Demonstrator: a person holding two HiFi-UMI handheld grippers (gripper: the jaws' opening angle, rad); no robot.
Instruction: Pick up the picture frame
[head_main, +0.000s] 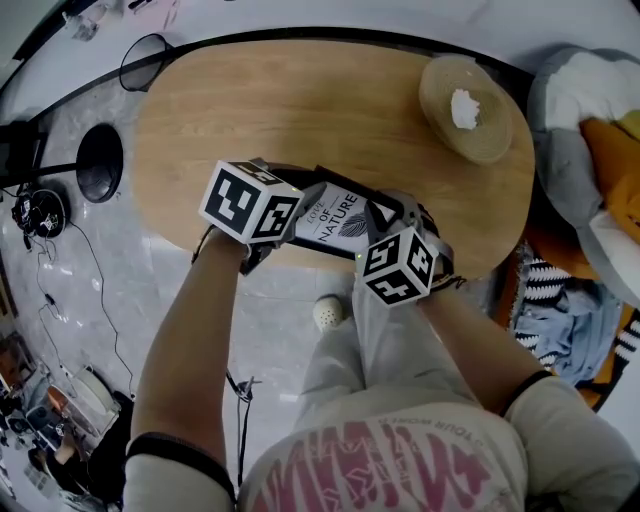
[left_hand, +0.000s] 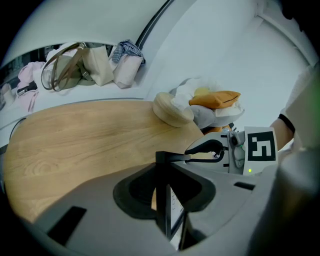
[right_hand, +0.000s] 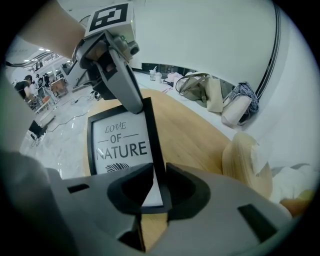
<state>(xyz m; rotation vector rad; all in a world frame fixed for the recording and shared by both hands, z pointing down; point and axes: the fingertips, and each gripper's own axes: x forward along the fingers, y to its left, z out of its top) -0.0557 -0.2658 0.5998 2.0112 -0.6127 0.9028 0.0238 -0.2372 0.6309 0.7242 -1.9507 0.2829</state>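
Jaws of left gripper (left_hand: 166, 195), right gripper (right_hand: 155, 187) pinch frame (right_hand: 120, 142).

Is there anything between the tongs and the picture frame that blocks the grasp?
Nothing visible does. The left tongs and the right tongs are each already closed on a black edge of the picture frame.

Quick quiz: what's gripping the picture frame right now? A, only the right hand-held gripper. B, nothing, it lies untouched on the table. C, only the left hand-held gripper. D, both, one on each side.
D: the left hand-held gripper and the right hand-held gripper each have their jaws closed on an opposite edge of the frame.
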